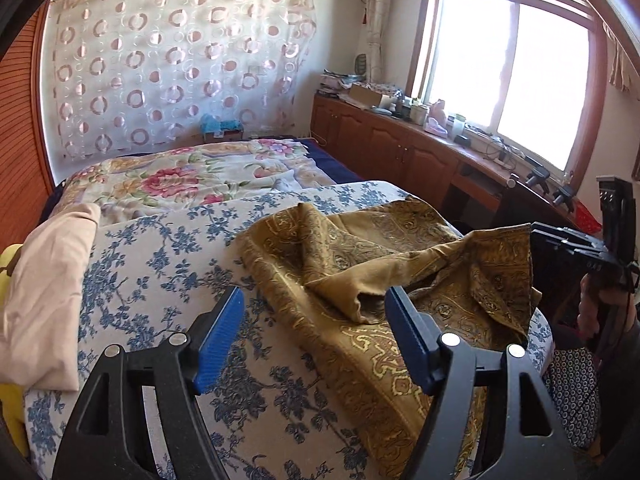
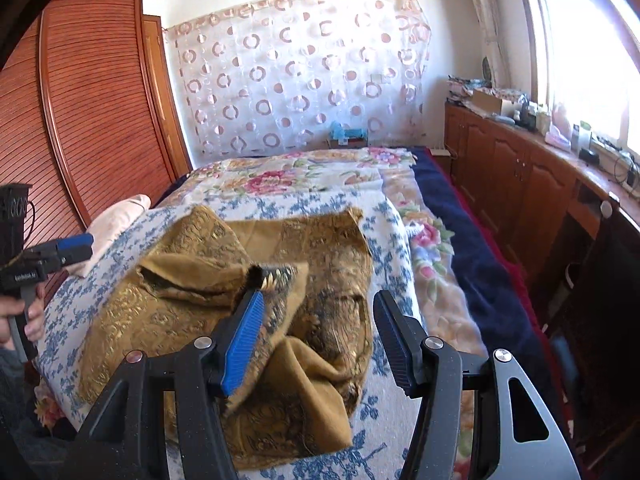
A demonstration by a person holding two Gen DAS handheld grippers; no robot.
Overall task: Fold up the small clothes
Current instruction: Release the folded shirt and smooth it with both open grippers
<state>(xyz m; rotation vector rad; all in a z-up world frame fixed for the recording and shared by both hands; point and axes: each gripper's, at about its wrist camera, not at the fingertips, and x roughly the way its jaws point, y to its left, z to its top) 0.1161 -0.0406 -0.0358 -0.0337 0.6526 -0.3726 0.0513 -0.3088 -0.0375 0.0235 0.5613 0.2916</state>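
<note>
A small gold-brown patterned garment (image 1: 360,280) lies rumpled on the blue-flowered white cloth (image 1: 160,264) on the bed; it also shows in the right wrist view (image 2: 256,280). My left gripper (image 1: 314,312) is open and empty, its fingers above the garment's near left edge. My right gripper (image 2: 316,316) is open just above the garment's near folds, with a flap of cloth against its left blue pad (image 2: 244,344). From the left wrist view the right gripper (image 1: 568,248) sits at the garment's raised right corner, its jaws hidden by cloth.
A folded pale pink cloth (image 1: 48,292) lies at the left of the flowered cloth. A flowered quilt (image 1: 180,176) covers the bed behind. Wooden cabinets (image 2: 520,168) with clutter run under the window at right. A slatted wooden wardrobe (image 2: 80,120) stands left.
</note>
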